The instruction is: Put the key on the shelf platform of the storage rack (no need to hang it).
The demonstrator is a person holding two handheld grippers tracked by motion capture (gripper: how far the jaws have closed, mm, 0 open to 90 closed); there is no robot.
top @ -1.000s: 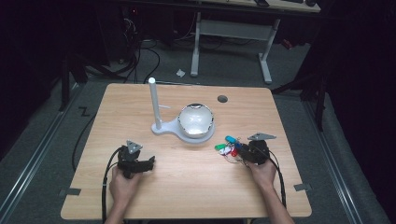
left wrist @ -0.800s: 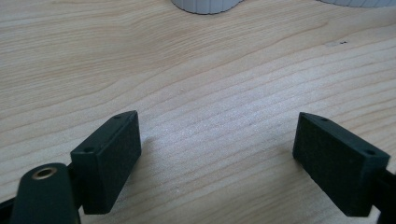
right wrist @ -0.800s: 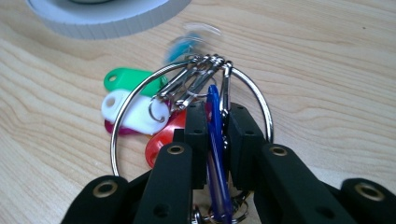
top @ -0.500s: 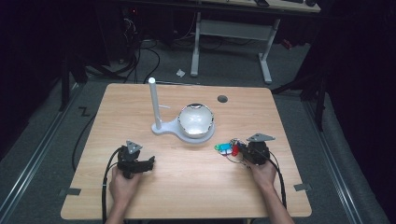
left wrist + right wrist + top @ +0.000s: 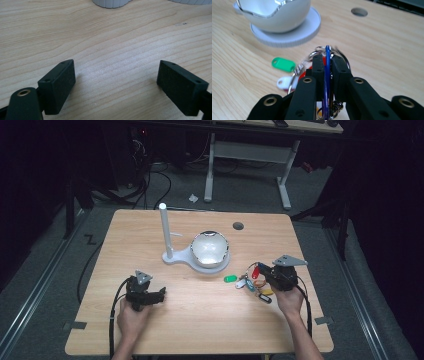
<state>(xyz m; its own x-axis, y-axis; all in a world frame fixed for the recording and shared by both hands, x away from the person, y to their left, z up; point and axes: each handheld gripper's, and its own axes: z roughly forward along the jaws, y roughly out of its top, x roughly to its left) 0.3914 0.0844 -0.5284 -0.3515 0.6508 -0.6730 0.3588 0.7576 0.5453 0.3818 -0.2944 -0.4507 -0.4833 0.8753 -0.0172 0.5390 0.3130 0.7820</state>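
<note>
Right gripper [image 5: 327,62] with blue tag [image 5: 327,75] now higher.

Green tag [image 5: 283,64], blue tag [image 5: 327,75]

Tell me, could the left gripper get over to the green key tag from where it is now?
Probably yes. The left gripper sits open on bare table, and nothing stands between it and the green key tag. The white stand lies farther back, off that line.
</note>
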